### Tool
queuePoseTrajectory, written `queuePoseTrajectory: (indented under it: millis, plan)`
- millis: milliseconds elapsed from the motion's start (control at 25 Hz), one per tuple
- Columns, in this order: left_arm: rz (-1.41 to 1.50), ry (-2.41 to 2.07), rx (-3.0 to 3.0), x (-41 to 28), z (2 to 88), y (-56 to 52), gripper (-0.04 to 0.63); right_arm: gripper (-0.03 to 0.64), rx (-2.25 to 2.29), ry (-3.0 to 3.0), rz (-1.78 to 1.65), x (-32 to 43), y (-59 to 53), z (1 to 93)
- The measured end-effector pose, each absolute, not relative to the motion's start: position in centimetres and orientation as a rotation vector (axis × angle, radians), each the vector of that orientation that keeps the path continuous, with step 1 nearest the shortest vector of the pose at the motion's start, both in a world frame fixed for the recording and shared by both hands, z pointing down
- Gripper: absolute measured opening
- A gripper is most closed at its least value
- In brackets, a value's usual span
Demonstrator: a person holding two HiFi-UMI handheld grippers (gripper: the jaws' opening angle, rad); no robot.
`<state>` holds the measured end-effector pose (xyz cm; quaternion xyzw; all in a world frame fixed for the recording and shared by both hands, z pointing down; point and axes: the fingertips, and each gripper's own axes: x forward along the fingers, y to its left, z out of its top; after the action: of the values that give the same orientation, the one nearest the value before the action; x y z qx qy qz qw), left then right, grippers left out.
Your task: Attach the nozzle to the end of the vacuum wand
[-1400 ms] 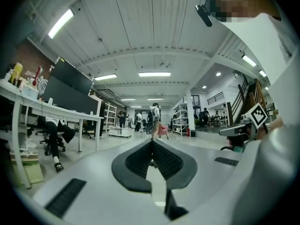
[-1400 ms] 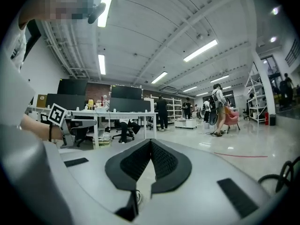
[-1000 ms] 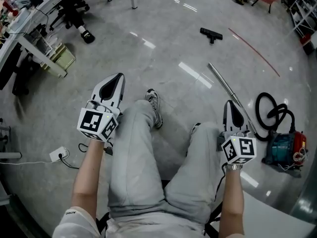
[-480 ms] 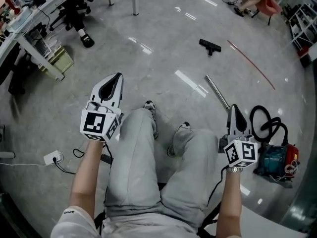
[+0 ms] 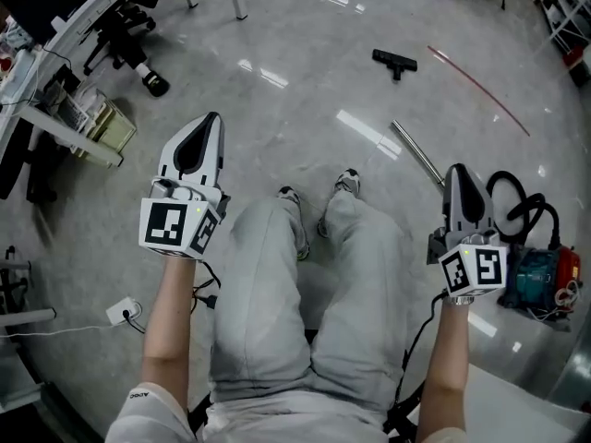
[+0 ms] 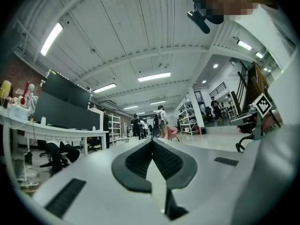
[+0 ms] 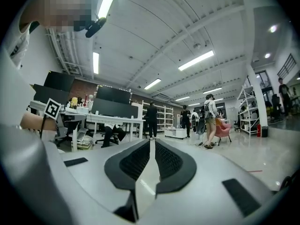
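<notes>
Nothing is picked up yet: my left gripper (image 5: 211,123) and right gripper (image 5: 459,173) are both closed tight and empty. The nozzle (image 5: 394,61) lies toward the far edge of the floor (image 5: 305,109), well apart from the wand (image 5: 417,153) near the vacuum (image 5: 540,275). Next, I judge, I must get close, open one gripper and take the nozzle.

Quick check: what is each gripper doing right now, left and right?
White-and-black left gripper: closed, jaws together, holding nothing.
White-and-black right gripper: closed, jaws together, holding nothing.
</notes>
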<state>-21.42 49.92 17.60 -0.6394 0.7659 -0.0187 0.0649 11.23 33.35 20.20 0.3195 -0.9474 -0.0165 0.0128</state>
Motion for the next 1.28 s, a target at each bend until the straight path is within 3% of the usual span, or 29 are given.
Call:
queuePoseTrajectory:
  millis: [320,1280]
  plan:
    - [-0.142,2.358,-1.94,-24.5,19.4,47.5,0.011,0.103,1.047,-2.975,0.094,9.3,29.6,22.9]
    - [-0.066,2.312,-2.071,-27.2,23.6,40.9,0.012,0.114,1.074,-2.834,0.161,8.1,24.1,27.3]
